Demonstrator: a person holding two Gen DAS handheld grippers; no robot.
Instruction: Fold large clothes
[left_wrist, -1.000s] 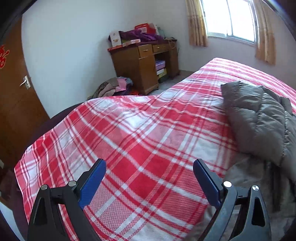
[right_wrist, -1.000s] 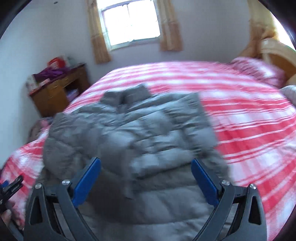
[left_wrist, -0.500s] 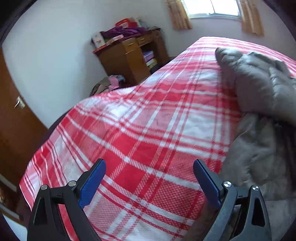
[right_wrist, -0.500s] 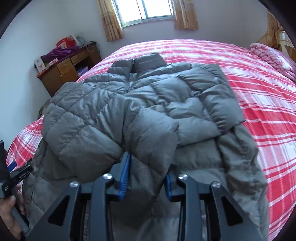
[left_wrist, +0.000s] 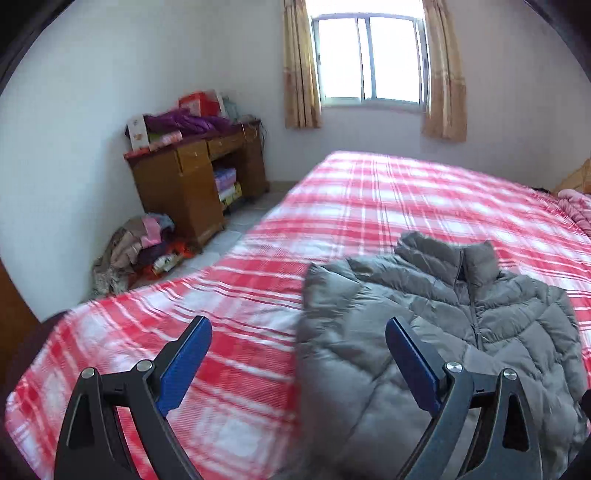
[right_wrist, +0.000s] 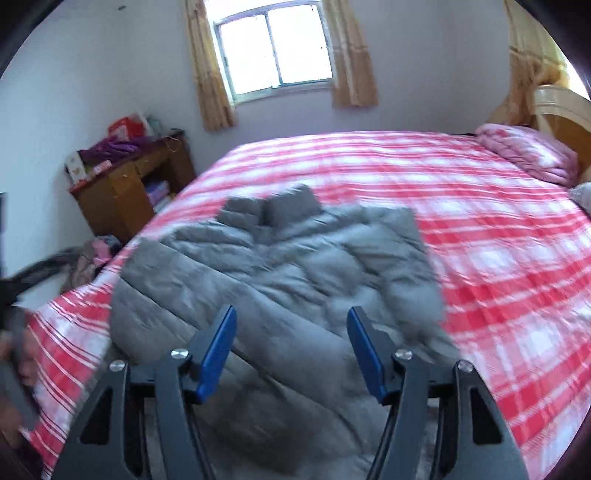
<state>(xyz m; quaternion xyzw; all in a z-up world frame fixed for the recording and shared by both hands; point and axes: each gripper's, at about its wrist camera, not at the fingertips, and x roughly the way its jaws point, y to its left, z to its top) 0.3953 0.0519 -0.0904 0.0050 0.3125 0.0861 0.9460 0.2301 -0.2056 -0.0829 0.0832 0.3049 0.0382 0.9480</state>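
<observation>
A grey quilted puffer jacket (left_wrist: 424, 332) lies front up on the red and white checked bedspread (left_wrist: 258, 295), collar toward the window, both sleeves folded over its chest. It also shows in the right wrist view (right_wrist: 295, 266), blurred. My left gripper (left_wrist: 299, 354) is open and empty, raised over the jacket's left edge. My right gripper (right_wrist: 291, 343) is open and empty above the jacket's lower half.
A wooden desk (left_wrist: 192, 184) piled with clutter stands by the far left wall. A heap of clothes (left_wrist: 136, 251) lies on the floor beside it. A pink folded quilt (right_wrist: 528, 155) and the headboard (right_wrist: 557, 114) are at the right. The window (left_wrist: 369, 59) is behind the bed.
My right gripper was shut on a jacket sleeve half a second ago; it has let go, opened and lifted back. My left gripper has swung right, toward the jacket.
</observation>
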